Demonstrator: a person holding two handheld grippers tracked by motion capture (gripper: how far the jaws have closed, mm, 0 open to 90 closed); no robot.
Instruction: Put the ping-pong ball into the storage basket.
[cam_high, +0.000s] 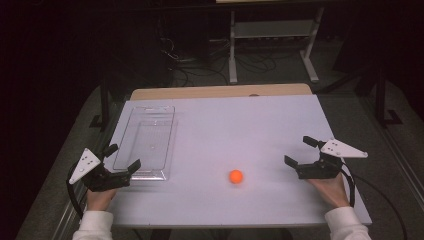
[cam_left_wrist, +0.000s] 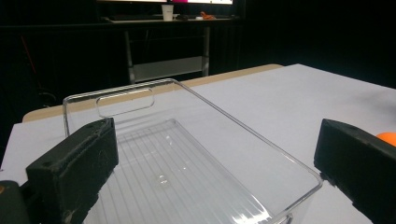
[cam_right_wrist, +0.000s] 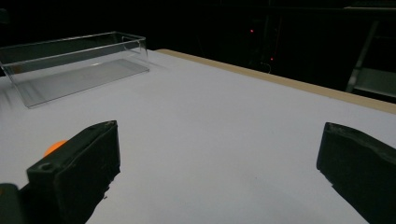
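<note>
Resting on the white worktop (cam_high: 210, 120), the orange ball (cam_high: 236, 176) lies right of the clear plastic bin (cam_high: 145, 142), well apart. Both the left hand-held gripper (cam_high: 123, 159) and right hand-held gripper (cam_high: 300, 151) gape empty. A careless nudge could roll the ball away.

Dark lab: cables (cam_high: 200, 70), metal bench frame (cam_high: 272, 40).

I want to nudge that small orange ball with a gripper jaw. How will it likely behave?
The orange ball is round and lies free on the flat white table, so it would probably roll off. It looks small and likely light. The smooth surface may let it slip between hard jaws.
</note>
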